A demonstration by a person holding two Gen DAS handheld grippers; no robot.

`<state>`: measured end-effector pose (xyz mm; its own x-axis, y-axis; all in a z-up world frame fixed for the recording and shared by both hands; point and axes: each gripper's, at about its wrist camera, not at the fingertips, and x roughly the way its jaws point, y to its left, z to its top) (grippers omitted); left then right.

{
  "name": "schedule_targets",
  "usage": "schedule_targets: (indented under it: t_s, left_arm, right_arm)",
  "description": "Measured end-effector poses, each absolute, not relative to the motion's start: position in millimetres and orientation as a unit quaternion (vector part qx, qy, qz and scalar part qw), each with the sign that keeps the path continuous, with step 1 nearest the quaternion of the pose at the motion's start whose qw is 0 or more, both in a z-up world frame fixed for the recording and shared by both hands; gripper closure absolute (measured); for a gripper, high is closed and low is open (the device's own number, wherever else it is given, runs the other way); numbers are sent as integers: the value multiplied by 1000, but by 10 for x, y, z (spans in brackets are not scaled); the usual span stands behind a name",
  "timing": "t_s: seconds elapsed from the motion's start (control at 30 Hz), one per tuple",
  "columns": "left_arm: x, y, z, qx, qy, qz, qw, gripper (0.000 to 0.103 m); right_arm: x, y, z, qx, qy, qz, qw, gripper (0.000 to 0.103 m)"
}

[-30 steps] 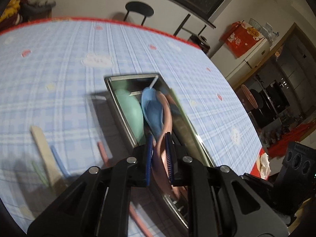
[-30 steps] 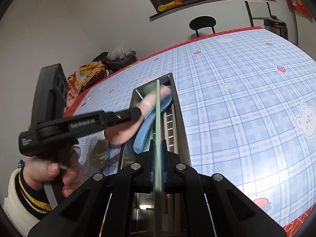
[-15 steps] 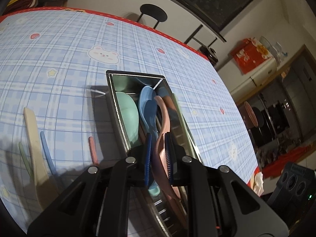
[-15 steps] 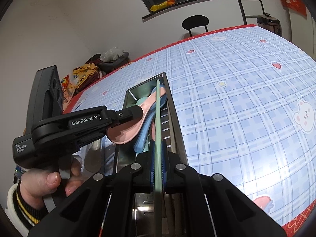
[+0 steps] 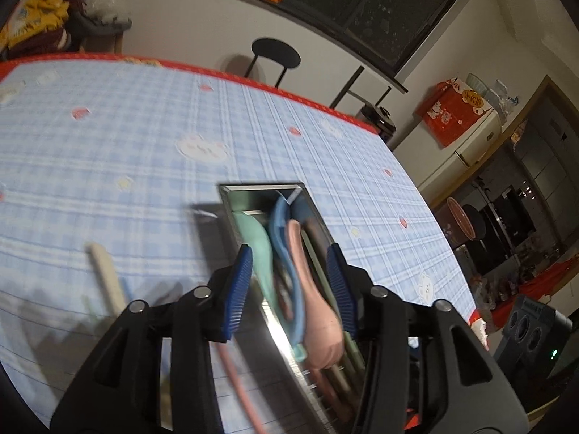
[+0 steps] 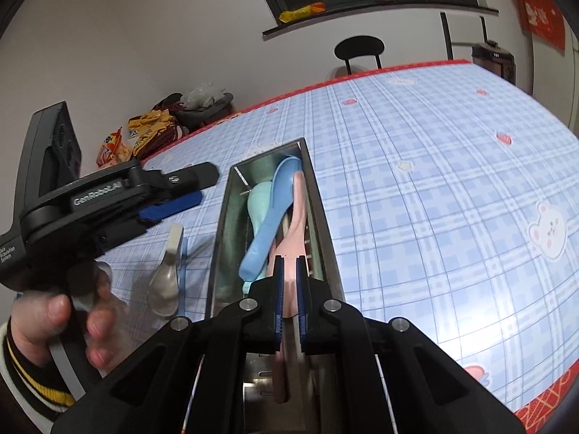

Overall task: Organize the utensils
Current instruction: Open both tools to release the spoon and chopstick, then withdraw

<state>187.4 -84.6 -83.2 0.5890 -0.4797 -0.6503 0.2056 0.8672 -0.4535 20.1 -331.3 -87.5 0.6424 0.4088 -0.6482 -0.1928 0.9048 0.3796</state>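
A steel tray (image 5: 260,188) (image 6: 321,217) holds a green spoon (image 6: 258,202), a blue spoon (image 6: 271,224) and a pink spoon (image 5: 318,325) (image 6: 299,199). My left gripper (image 5: 289,282) hangs over the tray's near end. Its jaws are opening wide, with the pink spoon lying loose below them. From the right wrist view the left gripper (image 6: 195,190) is left of the tray. My right gripper (image 6: 288,289) hovers over the tray's near end. Its jaws are opening to a narrow slit and no chopstick shows between the tips. A pale green chopstick (image 5: 318,271) lies along the tray's right side.
On the blue checked cloth left of the tray lie a beige spoon (image 6: 166,278) (image 5: 105,275), a blue chopstick (image 6: 183,271) and a pink chopstick (image 5: 235,372). A person's hand (image 6: 54,318) holds the left gripper. A black stool (image 6: 358,49) stands beyond the far edge.
The left jaws have spread and let go of the pink spoon, which now rests in the tray. The left gripper has drawn back and up. The green chopstick no longer sticks out of the right jaws.
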Motion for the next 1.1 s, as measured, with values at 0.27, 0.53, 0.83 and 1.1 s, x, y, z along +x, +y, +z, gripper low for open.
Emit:
schedule_targets:
  t_s: [0.27, 0.53, 0.83, 1.1]
  left_arm:
    - [1598, -431, -584, -94, 374, -172, 907, 30]
    - [1179, -63, -538, -33, 358, -162, 919, 14]
    - [960, 404, -753, -46, 366, -153, 917, 14]
    - [851, 513, -1003, -45, 382, -166, 908, 15]
  right_arm:
    - [53, -3193, -606, 102, 352, 175, 914, 29]
    - [-185, -2842, -449, 28, 327, 201, 923, 11]
    - [-303, -2438, -554, -18, 347, 237, 907, 34]
    - [-329, -2163, -751, -56, 379, 245, 891, 71]
